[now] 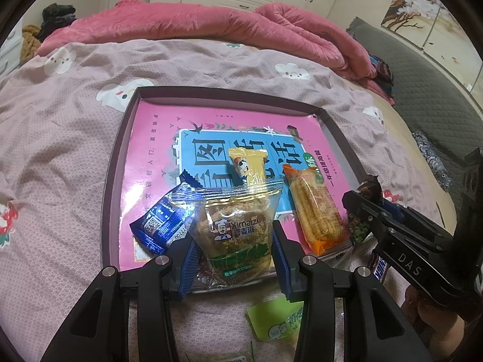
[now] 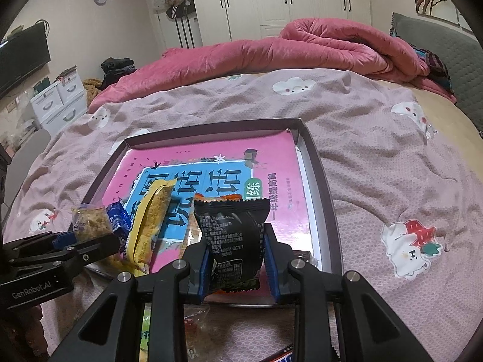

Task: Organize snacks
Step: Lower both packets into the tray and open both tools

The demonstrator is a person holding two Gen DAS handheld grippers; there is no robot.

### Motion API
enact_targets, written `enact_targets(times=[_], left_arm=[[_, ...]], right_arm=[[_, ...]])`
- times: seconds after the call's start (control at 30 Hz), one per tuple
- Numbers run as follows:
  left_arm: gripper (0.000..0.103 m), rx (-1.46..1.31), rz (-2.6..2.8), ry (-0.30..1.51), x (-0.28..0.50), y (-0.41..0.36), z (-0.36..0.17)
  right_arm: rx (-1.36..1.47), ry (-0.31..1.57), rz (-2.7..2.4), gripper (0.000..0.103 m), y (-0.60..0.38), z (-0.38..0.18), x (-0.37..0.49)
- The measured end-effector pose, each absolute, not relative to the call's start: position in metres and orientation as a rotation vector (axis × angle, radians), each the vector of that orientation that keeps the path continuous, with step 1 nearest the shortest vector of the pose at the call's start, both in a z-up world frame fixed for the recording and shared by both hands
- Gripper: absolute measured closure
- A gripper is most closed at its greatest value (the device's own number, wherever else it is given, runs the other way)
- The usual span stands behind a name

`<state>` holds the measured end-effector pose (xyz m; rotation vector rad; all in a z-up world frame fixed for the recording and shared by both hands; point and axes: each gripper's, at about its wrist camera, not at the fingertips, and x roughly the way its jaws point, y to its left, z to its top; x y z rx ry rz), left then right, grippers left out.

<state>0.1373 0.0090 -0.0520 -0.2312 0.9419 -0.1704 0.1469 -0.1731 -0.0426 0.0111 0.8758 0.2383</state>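
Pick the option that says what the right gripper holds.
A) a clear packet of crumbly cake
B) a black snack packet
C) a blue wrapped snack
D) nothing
B: in the right wrist view, the right gripper is clamped on a black snack packet above the tray, while the clear packet sits in the left gripper.

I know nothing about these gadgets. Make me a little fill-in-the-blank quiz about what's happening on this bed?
1. The left gripper pinches a clear packet printed with the brand ____.
2. The right gripper holds a snack packet whose colour is ____.
3. The shallow tray is lined with a ____ book cover.

Missing words: Ximaizi; black; pink
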Motion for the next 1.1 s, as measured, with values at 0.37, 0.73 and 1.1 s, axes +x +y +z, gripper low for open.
enact_targets(times=[0.37,0.73,1.1], left_arm=[[0.057,-0.235,-0.172,0.943,0.1386,0.0096,-0.0537],[0.057,-0.238,-0.173,0.943,0.1381,0.0095,-0.054],[0.057,-0.24,-0.179,0.944,0.1372,0.0098,-0.0532]], right_arm=[[0.034,0.883,0.26,0.071,-0.1697,-0.0464,0.1475],[0.094,0.88,0.275,0.068,-0.1755,-0.044,0.1467],[0.1,0.88,0.284,0.067,-0.1753,-0.0402,0.1418]])
